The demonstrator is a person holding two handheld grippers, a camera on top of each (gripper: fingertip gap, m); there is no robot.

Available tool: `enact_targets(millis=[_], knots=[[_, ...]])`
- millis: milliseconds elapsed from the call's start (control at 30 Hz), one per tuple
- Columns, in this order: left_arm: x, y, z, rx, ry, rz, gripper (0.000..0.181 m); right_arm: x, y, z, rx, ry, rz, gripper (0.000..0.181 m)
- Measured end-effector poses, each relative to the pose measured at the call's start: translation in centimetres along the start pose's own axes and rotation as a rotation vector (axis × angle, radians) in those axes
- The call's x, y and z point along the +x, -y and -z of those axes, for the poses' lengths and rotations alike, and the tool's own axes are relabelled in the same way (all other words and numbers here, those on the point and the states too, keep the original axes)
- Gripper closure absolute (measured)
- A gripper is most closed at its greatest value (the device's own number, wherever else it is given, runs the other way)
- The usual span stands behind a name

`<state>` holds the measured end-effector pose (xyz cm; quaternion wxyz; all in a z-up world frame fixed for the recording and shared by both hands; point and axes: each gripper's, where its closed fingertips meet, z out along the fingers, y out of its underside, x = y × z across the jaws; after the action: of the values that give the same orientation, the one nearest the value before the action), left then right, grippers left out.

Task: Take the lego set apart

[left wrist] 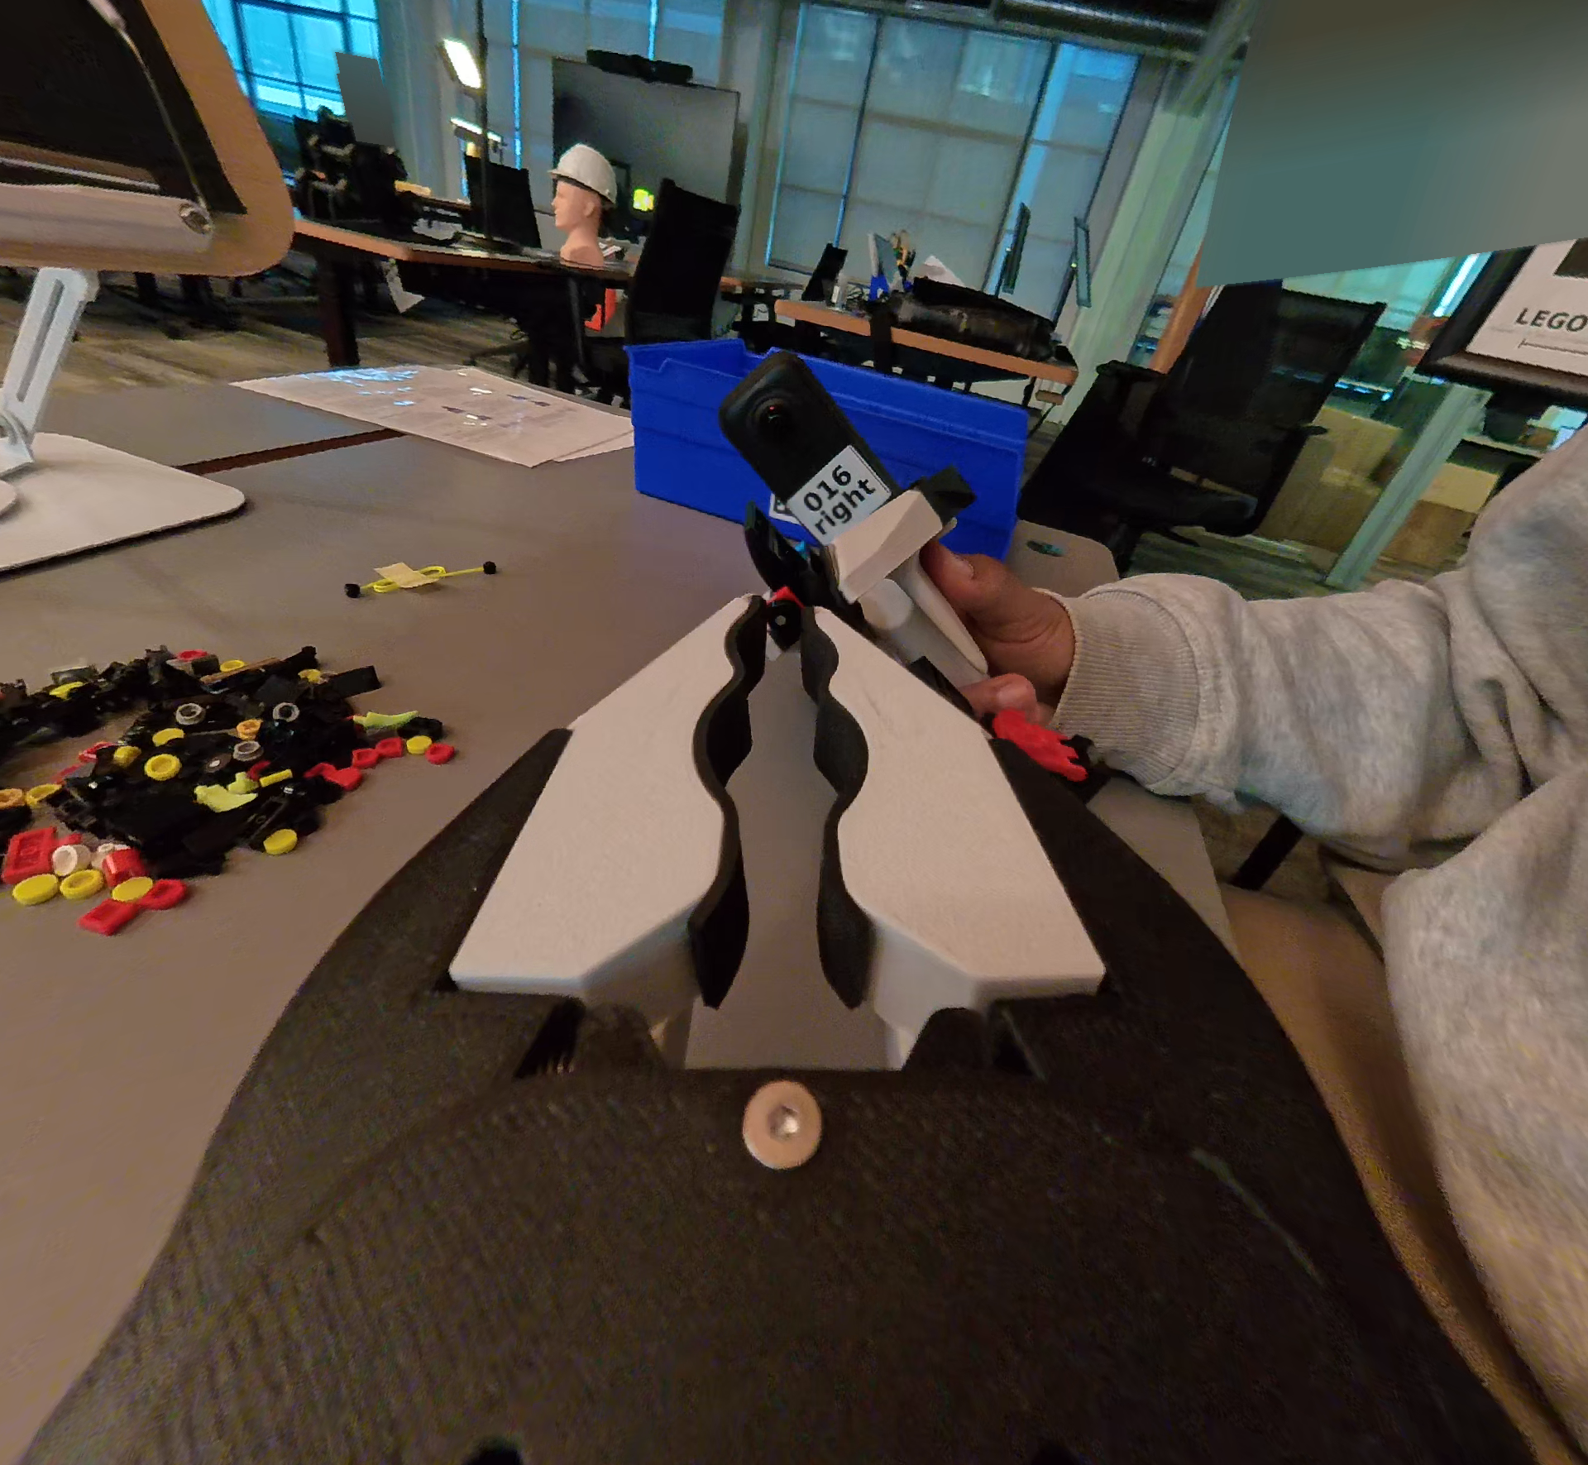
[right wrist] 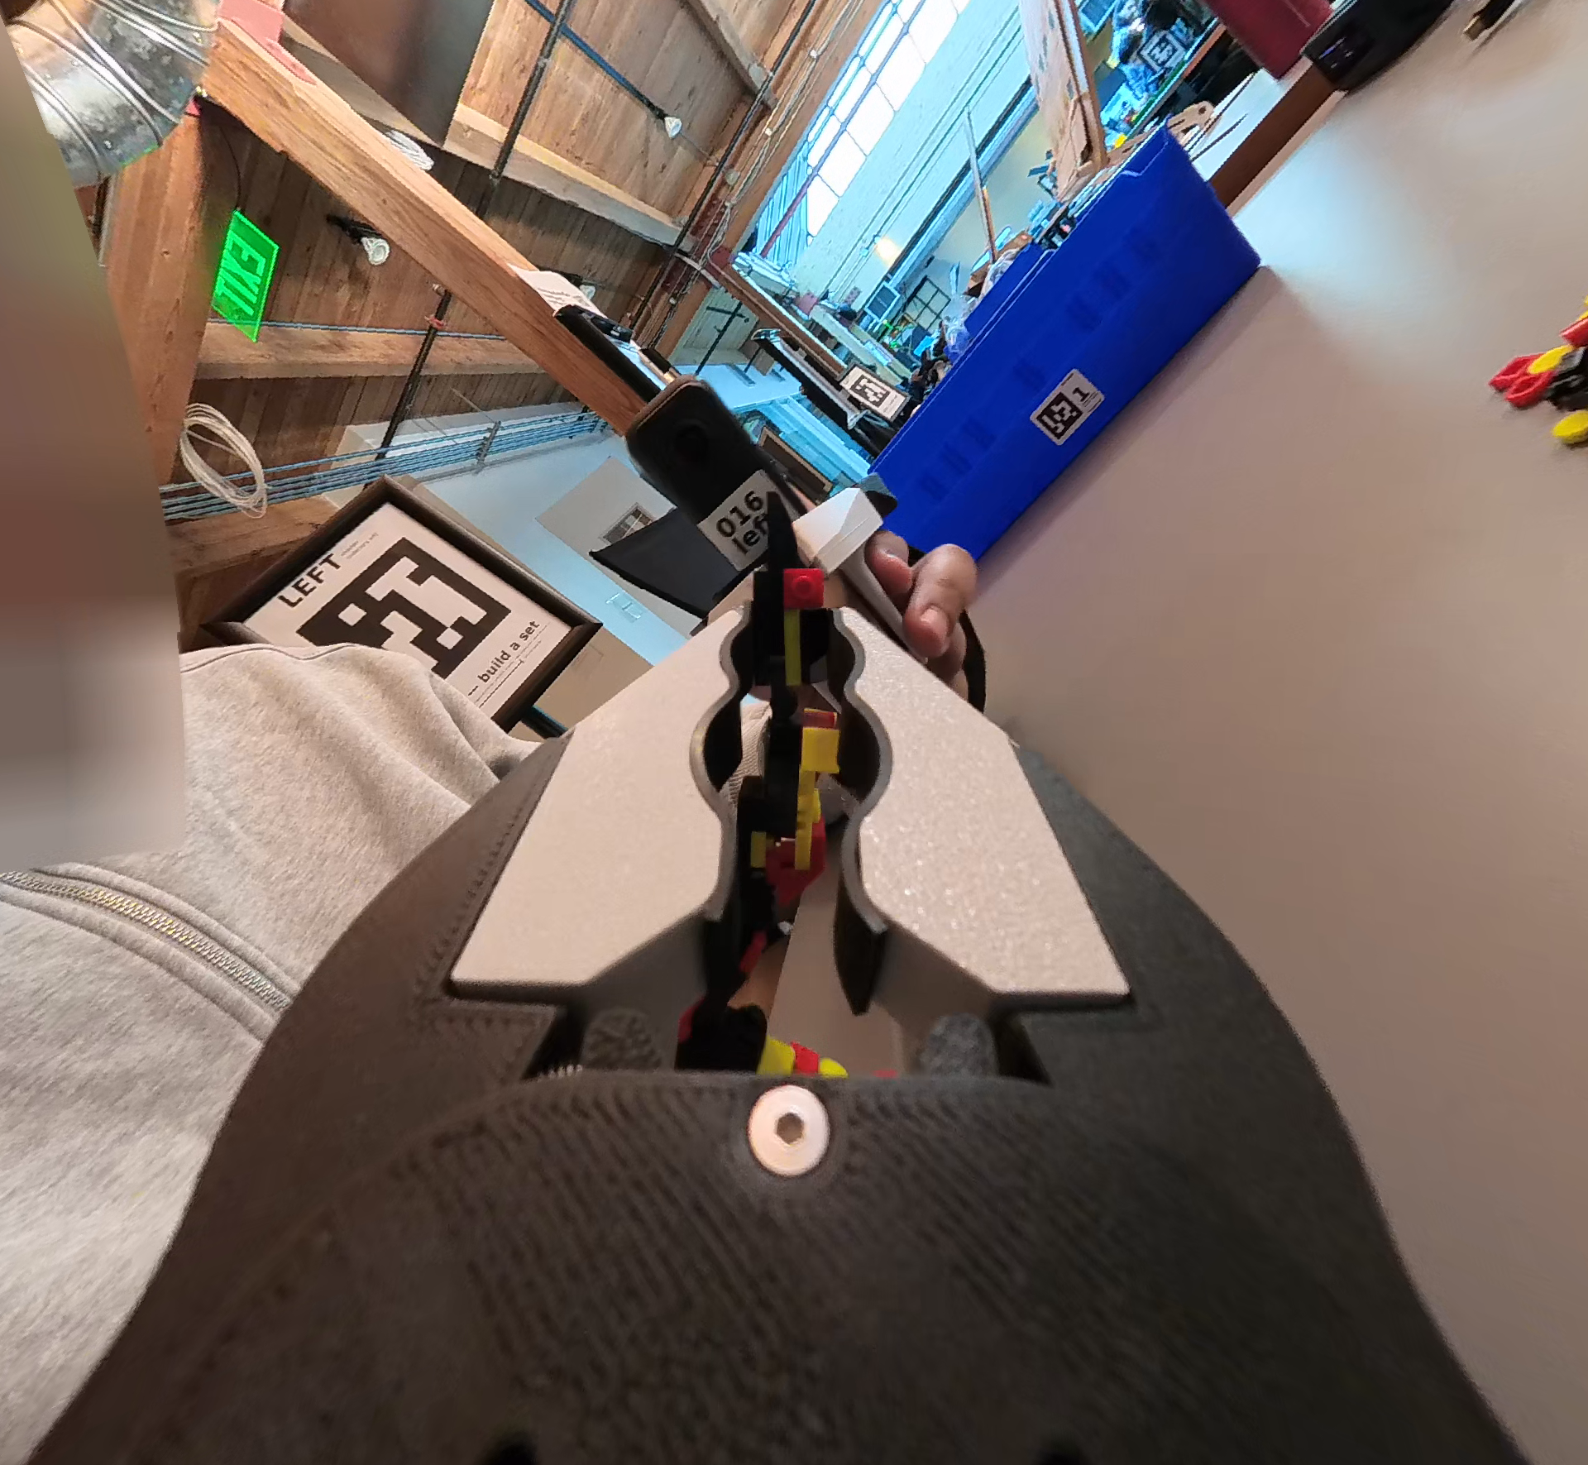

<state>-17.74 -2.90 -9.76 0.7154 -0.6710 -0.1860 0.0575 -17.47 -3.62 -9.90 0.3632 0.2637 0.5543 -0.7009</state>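
My right gripper [right wrist: 795, 620] is shut on the lego set [right wrist: 795, 779], a narrow black, yellow and red assembly that runs lengthwise between its fingers, red stud at the tip. My left gripper [left wrist: 780, 618] meets it head-on, its fingertips closed on the set's red and black end [left wrist: 782, 607]. A red part [left wrist: 1040, 745] of the set sticks out under the hand holding the right gripper. Both grippers are held above the grey table [left wrist: 516, 650] near its right edge. A pile of loose black, yellow and red pieces [left wrist: 172, 770] lies on the table to the left.
A blue bin [left wrist: 825, 427] stands behind the grippers, also in the right wrist view [right wrist: 1074, 392]. A yellow rod piece with black ends [left wrist: 421, 577] lies alone mid-table. A white tablet stand [left wrist: 86, 495] and papers [left wrist: 447, 410] are far left. A grey-sleeved arm [left wrist: 1289, 702] is at the right. Left and right tips are no more than a few centimetres apart.
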Motion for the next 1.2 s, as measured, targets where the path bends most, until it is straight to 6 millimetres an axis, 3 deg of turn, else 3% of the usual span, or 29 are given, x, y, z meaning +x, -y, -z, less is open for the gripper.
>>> enact_targets(millis=[300,700,767,833,867,967,1067,1200], knots=[[-0.3,0.1,-0.1,-0.004,0.023,-0.021,0.176,0.1,0.2,0.0,0.014,-0.019,0.022,0.168],[-0.5,0.9,-0.3,0.051,0.022,0.08,0.176,-0.3,1.3,0.1,0.115,0.012,-0.005,0.169],[-0.5,1.1,0.0,0.073,0.006,0.106,0.177,-0.6,2.7,1.0,0.212,0.048,-0.033,0.168],[-1.4,2.2,1.4,0.137,0.015,0.153,0.177,-0.3,5.5,4.6,0.379,0.083,-0.097,0.169],[-1.8,2.6,1.9,0.154,0.02,0.157,0.177,0.0,6.0,5.6,0.383,0.061,-0.083,0.169],[-2.4,2.3,1.9,0.137,0.042,0.147,0.177,-0.5,5.3,4.4,0.274,-0.02,0.032,0.169],[-3.2,1.3,1.5,0.084,0.106,0.131,0.177,0.1,4.2,3.3,0.234,-0.043,0.037,0.168],[-7.0,0.6,1.3,-0.077,0.361,0.015,0.176,0.5,4.3,3.5,0.243,-0.024,-0.009,0.168]])
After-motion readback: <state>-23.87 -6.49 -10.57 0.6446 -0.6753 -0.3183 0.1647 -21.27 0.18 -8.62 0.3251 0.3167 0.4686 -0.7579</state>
